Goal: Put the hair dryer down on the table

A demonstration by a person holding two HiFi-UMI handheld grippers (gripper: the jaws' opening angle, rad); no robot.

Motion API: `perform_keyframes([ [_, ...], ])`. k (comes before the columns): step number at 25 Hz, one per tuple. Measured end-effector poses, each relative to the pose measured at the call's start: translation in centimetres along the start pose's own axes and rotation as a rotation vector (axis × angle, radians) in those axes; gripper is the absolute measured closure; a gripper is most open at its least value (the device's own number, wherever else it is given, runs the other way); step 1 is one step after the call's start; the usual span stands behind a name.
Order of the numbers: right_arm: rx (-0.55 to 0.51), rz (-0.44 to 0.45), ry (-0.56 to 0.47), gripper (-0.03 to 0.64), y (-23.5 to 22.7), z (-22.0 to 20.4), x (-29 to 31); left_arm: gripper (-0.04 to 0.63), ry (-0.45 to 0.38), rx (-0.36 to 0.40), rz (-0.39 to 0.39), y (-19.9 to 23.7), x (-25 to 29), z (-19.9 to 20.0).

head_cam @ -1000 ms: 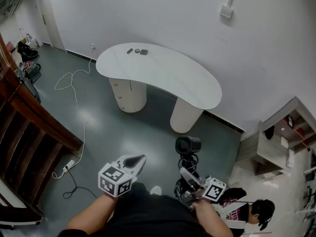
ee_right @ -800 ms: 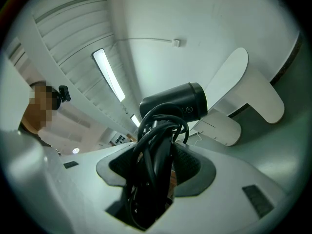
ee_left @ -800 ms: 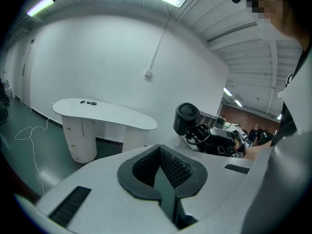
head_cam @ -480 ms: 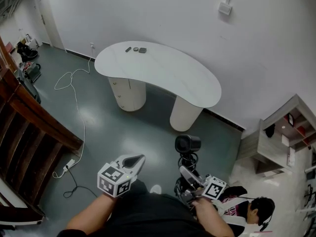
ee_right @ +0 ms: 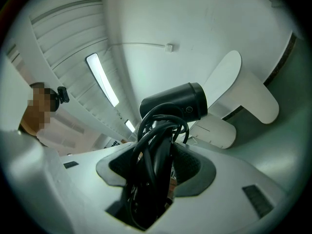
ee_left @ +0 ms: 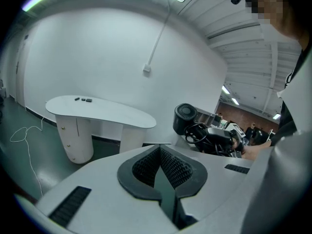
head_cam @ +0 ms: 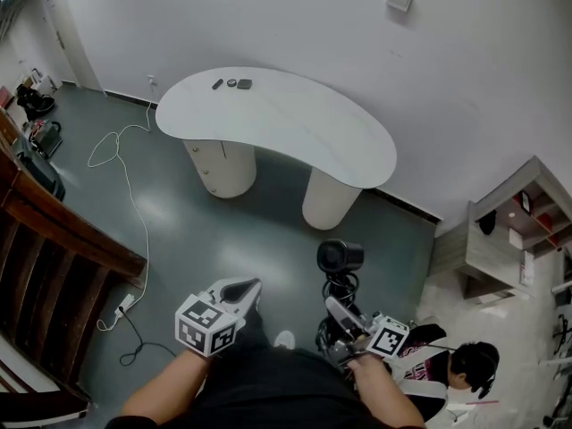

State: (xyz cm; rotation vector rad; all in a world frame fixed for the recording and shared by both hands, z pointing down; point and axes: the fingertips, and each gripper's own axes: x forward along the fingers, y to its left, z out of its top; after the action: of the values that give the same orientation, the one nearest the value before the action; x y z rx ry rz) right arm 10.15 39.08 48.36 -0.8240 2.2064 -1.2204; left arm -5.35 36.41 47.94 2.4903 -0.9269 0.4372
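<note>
A black hair dryer with its coiled cord stands upright in my right gripper, which is shut on its handle and cord. In the right gripper view the dryer's barrel rises above the jaws and the cord fills the gap between them. My left gripper is held beside it to the left, shut with nothing in it; its pads meet. The white curved table stands well ahead, across the grey floor.
Three small dark items lie at the table's far left end. A white cable runs over the floor to a power strip. A wooden railing is at left, shelves at right, a person at lower right.
The view has shifted: the table sits a little higher and further left in the head view. Both grippers hold their places, the dryer still gripped.
</note>
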Motion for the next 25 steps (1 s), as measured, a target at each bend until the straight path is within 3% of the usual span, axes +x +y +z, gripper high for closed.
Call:
perform_keyframes([
  [6,-0.004,-0.045,-0.019,0.411,-1.4,2.4,2.6,0.578,-0.015,0.0,-0.022,3.5,2.3,3.0],
  [19,-0.086,-0.061,-0.045,0.411,-2.7,9.2,14.2,0.578,-0.072,0.02,-0.067,14.3,6.2,11.2],
  [25,-0.086,-0.099,-0.079,0.411,-4.0,10.2,18.3,0.578,-0.051,0.04,-0.113,18.7,7.6,13.3],
])
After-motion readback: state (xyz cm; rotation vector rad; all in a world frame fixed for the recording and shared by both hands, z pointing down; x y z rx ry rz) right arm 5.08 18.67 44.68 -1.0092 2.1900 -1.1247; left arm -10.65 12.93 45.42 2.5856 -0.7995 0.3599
